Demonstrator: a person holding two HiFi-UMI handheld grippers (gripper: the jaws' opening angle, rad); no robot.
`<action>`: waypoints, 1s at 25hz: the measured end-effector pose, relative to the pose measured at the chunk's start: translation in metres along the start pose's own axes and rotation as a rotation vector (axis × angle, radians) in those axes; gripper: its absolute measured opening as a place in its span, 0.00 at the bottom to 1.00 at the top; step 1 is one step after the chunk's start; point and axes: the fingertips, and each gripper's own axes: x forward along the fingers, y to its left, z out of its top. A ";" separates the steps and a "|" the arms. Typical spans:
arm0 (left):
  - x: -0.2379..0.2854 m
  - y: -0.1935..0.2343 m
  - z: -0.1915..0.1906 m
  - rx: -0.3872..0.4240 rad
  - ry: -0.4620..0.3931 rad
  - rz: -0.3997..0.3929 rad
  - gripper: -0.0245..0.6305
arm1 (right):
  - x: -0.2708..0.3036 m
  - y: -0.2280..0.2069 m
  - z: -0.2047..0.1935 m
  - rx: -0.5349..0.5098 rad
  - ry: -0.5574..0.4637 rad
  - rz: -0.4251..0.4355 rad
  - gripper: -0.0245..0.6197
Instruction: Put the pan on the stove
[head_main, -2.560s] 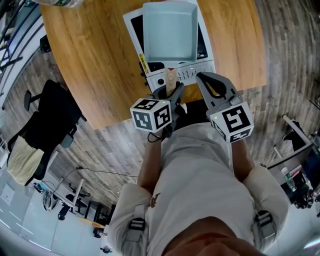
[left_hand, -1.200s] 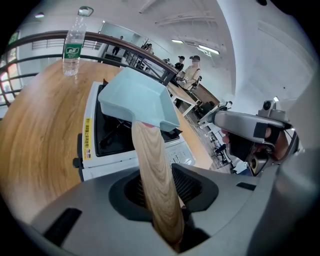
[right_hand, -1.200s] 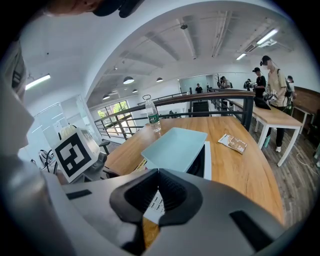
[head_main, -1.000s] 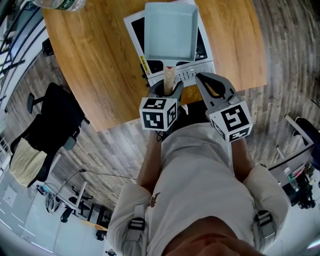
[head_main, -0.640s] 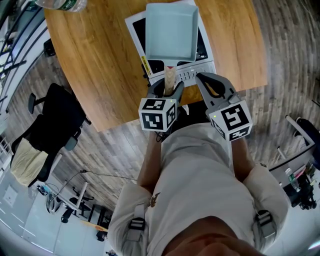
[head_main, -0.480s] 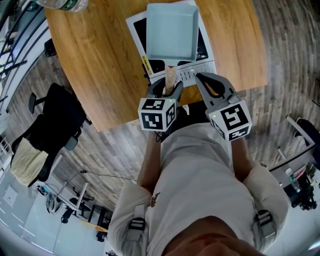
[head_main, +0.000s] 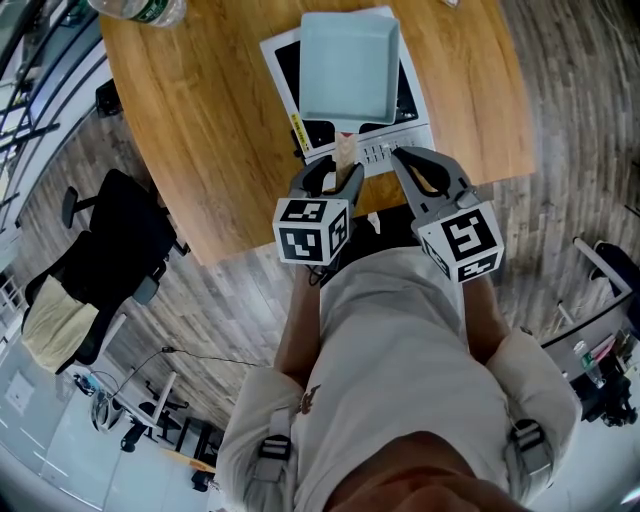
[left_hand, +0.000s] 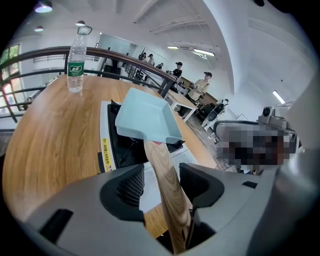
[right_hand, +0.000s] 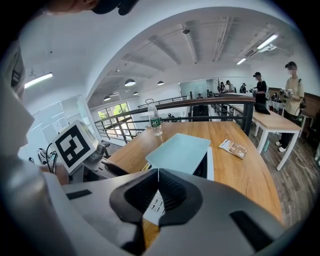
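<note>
A pale blue square pan (head_main: 348, 65) lies on the white-and-black stove (head_main: 392, 148) on the wooden table. Its wooden handle (head_main: 345, 150) points toward me. My left gripper (head_main: 328, 172) is round that handle and its jaws are opening. In the left gripper view the handle (left_hand: 165, 175) runs between the pads with a gap on the left side, and the pan (left_hand: 147, 120) sits over the stove (left_hand: 107, 150). My right gripper (head_main: 402, 155) hangs just right of the handle, shut and empty. The right gripper view has its jaw tips (right_hand: 158, 192) meeting below the pan (right_hand: 179, 150).
A water bottle (head_main: 140, 10) stands at the table's far left corner (left_hand: 76, 59). A booklet (right_hand: 234, 147) lies on the table right of the stove. A black office chair (head_main: 110, 250) stands on the floor to the left. People stand at tables in the background.
The left gripper's jaws have spread wider round the wooden handle. The pan stays resting on the stove. The right gripper has not moved.
</note>
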 end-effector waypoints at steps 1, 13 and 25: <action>-0.002 0.000 0.002 0.003 -0.005 0.001 0.40 | -0.001 0.001 0.001 -0.001 -0.002 -0.001 0.07; -0.048 0.013 0.030 0.031 -0.133 0.029 0.39 | -0.014 0.015 0.024 -0.038 -0.068 -0.019 0.07; -0.110 -0.004 0.079 0.140 -0.315 0.013 0.22 | -0.041 0.031 0.070 -0.117 -0.186 -0.044 0.07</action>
